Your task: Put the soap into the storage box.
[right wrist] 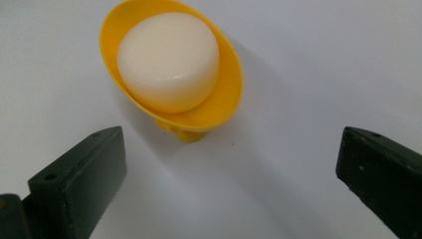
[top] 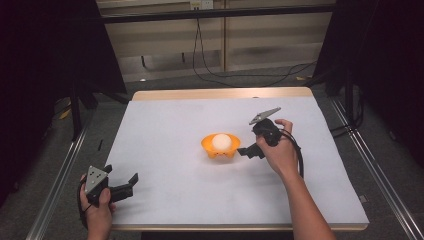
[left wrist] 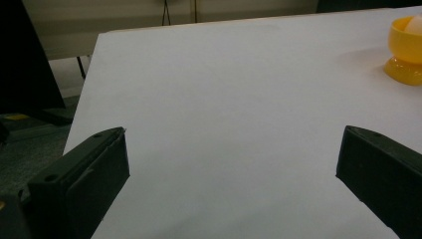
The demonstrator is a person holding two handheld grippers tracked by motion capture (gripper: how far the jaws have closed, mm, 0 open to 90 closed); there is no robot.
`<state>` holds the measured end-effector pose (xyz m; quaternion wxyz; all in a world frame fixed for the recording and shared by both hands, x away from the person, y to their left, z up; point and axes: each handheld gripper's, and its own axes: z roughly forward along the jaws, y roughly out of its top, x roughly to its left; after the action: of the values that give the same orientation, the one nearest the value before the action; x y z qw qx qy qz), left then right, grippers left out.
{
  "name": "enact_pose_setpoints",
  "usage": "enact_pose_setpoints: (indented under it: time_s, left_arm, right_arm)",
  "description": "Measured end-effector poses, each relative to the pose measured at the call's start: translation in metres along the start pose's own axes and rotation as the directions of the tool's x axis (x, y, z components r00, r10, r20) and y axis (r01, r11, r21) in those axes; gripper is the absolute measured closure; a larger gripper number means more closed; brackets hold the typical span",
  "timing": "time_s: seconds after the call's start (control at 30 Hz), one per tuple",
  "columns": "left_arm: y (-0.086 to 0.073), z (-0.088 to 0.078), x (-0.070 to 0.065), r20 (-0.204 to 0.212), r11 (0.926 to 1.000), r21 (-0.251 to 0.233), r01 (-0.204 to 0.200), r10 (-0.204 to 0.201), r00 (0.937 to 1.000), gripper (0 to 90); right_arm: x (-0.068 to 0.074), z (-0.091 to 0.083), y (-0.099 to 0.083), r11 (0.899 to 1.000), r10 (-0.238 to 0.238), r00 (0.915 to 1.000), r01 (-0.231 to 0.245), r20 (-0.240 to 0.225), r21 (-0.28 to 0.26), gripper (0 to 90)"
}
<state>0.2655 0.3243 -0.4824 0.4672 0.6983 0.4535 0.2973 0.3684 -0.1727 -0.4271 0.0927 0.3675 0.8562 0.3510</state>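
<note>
High view: white counter (top: 165, 200) seen from above, wooden strip along its far edge. Near the middle, slightly toward the right edge, an orange dish (top: 220, 146) standing on a small foot, with a round cream-white soap bar (top: 221, 141) resting inside. Just beside the dish on its right, the right tool (top: 246, 151), held in a hand, forearm entering from the near edge; jaws spread wide, gripping nothing, tips close to the dish but apart from it. A grey three-cornered plate tilted up on top of that tool. At the near left corner of the counter, the left tool (top: 129, 184), held in the other hand, jaws spread and empty, well apart from the dish. Dark floor, cables and metal rails around the counter.

Left gripper view: two black jaws rising from the bottom, standing far apart, bare white counter between them. Left edge of the counter running up the frame, dark floor beyond it. Orange dish (left wrist: 405, 52) far off at the upper right, partly cut by the frame, a pale sliver of soap bar (left wrist: 414, 25) showing at its top.

Right gripper view: two black jaws wide apart, released, nothing between the pads. Just ahead of them, orange dish (right wrist: 226, 87) seen close and tilted in the frame, foot resting on the white counter, soft shadow around it. Soap bar (right wrist: 168, 59) lying in the dish, smooth, rounded, glossy on top.
</note>
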Motion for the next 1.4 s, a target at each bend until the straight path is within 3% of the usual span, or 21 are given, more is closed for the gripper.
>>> enact_pose_setpoints:
  time_s: [1.07,1.4]
  left_arm:
    - [0.0,0.0,0.0,-0.004,1.0,-0.003,0.004,-0.004,1.0,0.0]
    - [0.0,0.0,0.0,-0.002,1.0,-0.002,0.001,-0.001,1.0,0.0]
  right_arm:
    - [-0.022,-0.04,-0.063,0.996,0.077,0.9933,-0.074,0.086,-0.04,0.0]
    - [-0.028,-0.049,-0.085,0.994,0.106,0.9899,-0.102,0.094,-0.051,0.0]
